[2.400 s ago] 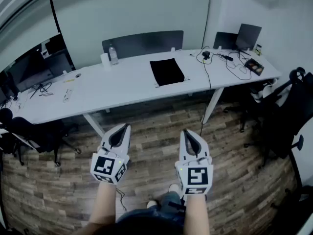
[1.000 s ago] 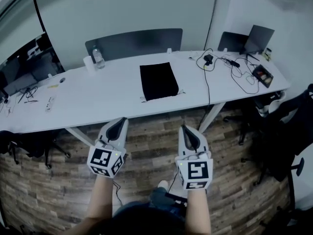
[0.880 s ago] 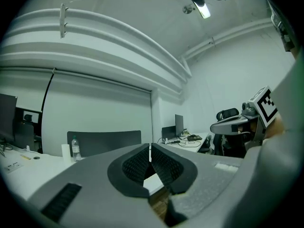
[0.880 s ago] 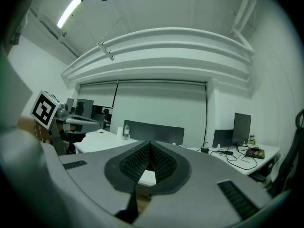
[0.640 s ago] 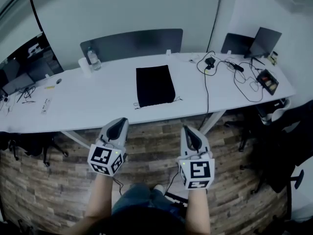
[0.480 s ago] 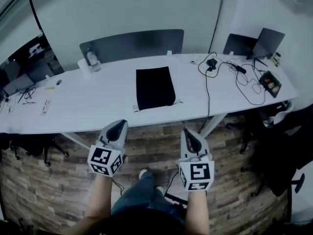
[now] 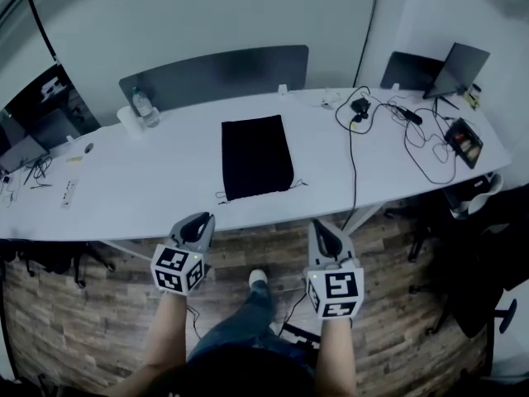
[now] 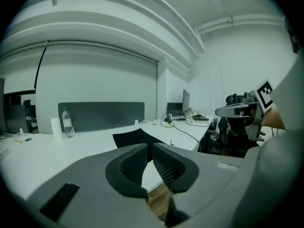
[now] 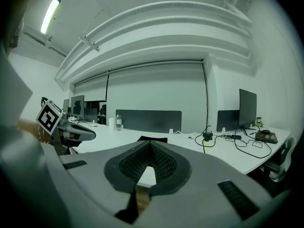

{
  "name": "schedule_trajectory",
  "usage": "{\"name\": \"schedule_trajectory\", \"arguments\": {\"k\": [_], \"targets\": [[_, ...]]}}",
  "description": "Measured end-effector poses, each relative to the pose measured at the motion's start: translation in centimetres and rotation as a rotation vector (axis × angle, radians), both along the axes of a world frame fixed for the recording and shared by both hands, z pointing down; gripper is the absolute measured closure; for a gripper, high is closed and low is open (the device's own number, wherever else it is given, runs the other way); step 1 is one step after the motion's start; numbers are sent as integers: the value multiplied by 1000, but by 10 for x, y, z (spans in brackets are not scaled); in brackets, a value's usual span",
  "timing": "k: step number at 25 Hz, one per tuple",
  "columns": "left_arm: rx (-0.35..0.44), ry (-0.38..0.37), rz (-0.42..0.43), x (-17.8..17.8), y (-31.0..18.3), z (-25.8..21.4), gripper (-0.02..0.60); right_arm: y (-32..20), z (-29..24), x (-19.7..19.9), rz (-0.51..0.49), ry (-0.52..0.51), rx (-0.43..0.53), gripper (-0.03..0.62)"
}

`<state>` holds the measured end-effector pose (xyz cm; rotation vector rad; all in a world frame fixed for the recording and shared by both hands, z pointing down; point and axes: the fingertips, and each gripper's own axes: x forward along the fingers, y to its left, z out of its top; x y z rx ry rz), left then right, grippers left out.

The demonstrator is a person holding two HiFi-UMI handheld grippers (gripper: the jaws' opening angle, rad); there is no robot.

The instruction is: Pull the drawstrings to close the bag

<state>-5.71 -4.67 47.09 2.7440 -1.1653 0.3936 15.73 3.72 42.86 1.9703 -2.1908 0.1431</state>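
A flat black drawstring bag (image 7: 256, 155) lies on the long white table (image 7: 124, 188), its thin drawstrings trailing at the near edge. Both grippers hang in the air short of the table, above the wooden floor. My left gripper (image 7: 199, 220) points at the table edge to the left of the bag; its jaws are opening, a narrow gap shows between the pads (image 8: 135, 163), and nothing is between them. My right gripper (image 7: 319, 227) is shut and empty, with its tips touching. The bag (image 8: 135, 137) shows beyond the left jaws, and a sliver of the bag (image 9: 159, 139) above the right ones.
A water bottle (image 7: 147, 110) and a white cup stand at the table's back left. Black cables (image 7: 355, 139), a monitor (image 7: 463, 56) and a small tray (image 7: 463, 139) fill the right end. A grey partition (image 7: 215, 73) runs behind. A dark office chair (image 7: 496, 246) is on the right.
The person has stepped toward the table, so the bag and table edge are nearer to both grippers. A foot now shows between the grippers.
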Motion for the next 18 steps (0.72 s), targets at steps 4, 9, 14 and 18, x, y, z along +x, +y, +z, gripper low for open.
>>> {"name": "schedule_trajectory", "arguments": {"k": [4, 9, 14, 18], "targets": [[-89, -46, 14, 6, -33, 36, 555, -40, 20, 13, -11, 3, -50, 600], [-212, -148, 66, 13, -65, 87, 522, -88, 49, 20, -16, -5, -148, 600], [-293, -254, 112, 14, -88, 129, 499, -122, 73, 25, -39, 14, -268, 600], [-315, -365, 160, 15, -105, 155, 495, -150, 90, 29, -53, 29, -298, 600]]}}
